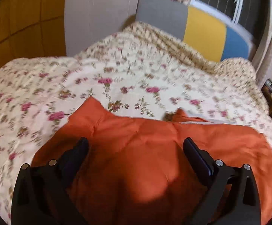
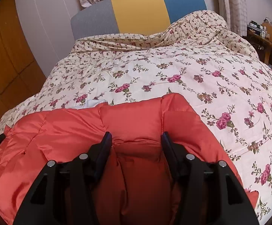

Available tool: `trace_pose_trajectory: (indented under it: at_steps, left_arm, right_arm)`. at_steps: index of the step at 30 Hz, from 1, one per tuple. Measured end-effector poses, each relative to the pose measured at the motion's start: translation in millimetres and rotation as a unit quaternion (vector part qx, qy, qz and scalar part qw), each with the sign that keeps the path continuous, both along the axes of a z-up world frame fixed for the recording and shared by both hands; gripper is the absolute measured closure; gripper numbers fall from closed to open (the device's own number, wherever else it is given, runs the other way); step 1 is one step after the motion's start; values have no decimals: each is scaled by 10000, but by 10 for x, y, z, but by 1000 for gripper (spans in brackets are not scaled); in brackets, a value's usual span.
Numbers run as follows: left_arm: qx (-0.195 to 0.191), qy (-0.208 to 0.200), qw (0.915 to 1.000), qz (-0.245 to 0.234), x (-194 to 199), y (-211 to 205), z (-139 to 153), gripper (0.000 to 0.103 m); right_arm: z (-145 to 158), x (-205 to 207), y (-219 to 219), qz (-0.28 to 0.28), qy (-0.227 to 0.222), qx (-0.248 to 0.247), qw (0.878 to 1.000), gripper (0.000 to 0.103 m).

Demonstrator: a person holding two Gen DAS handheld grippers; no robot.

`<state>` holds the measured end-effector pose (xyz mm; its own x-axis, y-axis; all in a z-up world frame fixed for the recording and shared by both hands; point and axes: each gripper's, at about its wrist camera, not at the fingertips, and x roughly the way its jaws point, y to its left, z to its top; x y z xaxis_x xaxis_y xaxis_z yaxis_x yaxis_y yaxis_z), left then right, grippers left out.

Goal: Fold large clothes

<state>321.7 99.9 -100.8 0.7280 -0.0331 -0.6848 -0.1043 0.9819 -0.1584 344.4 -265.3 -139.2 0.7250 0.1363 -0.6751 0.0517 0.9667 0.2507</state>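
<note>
Two grippers hover over the orange jacket (image 2: 79, 127) on the near bed (image 2: 173, 71): left gripper (image 1: 136, 146) wide open, right gripper (image 2: 137, 138) half-open around a padded fold, which risks slipping free.

An orange-red quilted jacket (image 2: 136, 120) lies spread on the bed, its shiny padded fabric puffed and stitched in panels. In the right wrist view it fills the 6 o'clock half of the frame, one corner reaching toward 12 o'clock. A pale strip shows at its far edge, toward 10 o'clock.
</note>
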Motion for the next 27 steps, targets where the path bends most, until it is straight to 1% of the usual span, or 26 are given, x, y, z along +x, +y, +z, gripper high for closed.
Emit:
trace_pose_trajectory:
  at_steps: [1, 4, 5, 6, 7, 8, 9, 10, 11, 12, 13, 15, 19, 21, 22, 23, 24, 25, 27]
  left_arm:
    - [-12, -180, 9998, 73, -177, 1, 83, 3]
    - [45, -513, 9983, 269, -510, 38, 220, 3]
    - [123, -608, 9973, 382, -622, 65, 258, 3]
    - [170, -674, 9967, 431, -686, 84, 280, 3]
    - [291, -780, 9953, 500, -767, 121, 287, 3]
    - [454, -828, 9938, 581, -804, 144, 265, 3]
    - [557, -789, 9933, 630, -803, 163, 226, 3]
    - [582, -588, 9946, 619, -752, 201, 136, 3]
    - [488, -335, 9966, 580, -675, 247, 23, 3]
    - [412, -142, 9976, 543, -599, 285, -87, 3]
    - [350, -102, 9981, 490, -562, 299, -138, 3]
    - [201, -113, 9988, 437, -502, 332, -172, 3]
    - [133, -36, 9991, 407, -454, 354, -187, 3]
    - [107, 0, 9991, 400, -495, 371, -136, 3]
    - [147, -18, 9990, 431, -562, 359, -83, 3]
    - [159, -95, 9986, 492, -650, 365, -42, 3]
    - [122, -203, 9982, 553, -752, 370, -16, 3]
    - [-58, -439, 9969, 643, -941, 395, 46, 3]
    - [-358, -661, 9937, 827, -1209, 421, 87, 3]
  right_arm:
    - [20, -22, -7, 0, -70, 38, 10000, 47]
    - [158, -163, -99, 43, -237, 347, 9991, 45]
    - [218, -247, -144, 40, -270, 432, 9987, 43]
    - [266, -333, -191, 39, -275, 501, 9984, 39]
    - [290, -388, -225, 42, -260, 540, 9982, 38]
    - [305, -469, -290, 31, -240, 562, 9981, 38]
    - [298, -522, -341, 25, -251, 540, 9982, 38]
    - [273, -572, -388, 11, -293, 469, 9985, 37]
    - [193, -615, -456, -49, -300, 425, 9986, 37]
    - [101, -634, -528, -87, -260, 597, 9978, 37]
    - [21, -659, -626, -146, -323, 945, 9949, 38]
    - [-12, -673, -693, -251, -384, 1117, 9927, 39]
    - [41, -673, -587, -305, -304, 734, 9964, 39]
    - [121, -712, -521, -400, -232, 455, 9979, 38]
    - [160, -743, -502, -426, -237, 364, 9981, 37]
    - [249, -847, -447, -390, -337, 340, 9981, 37]
    - [279, -898, -423, -329, -429, 398, 9977, 34]
    - [350, -1034, -358, -227, -574, 504, 9968, 33]
    - [412, -1202, -237, -88, -660, 539, 9963, 33]
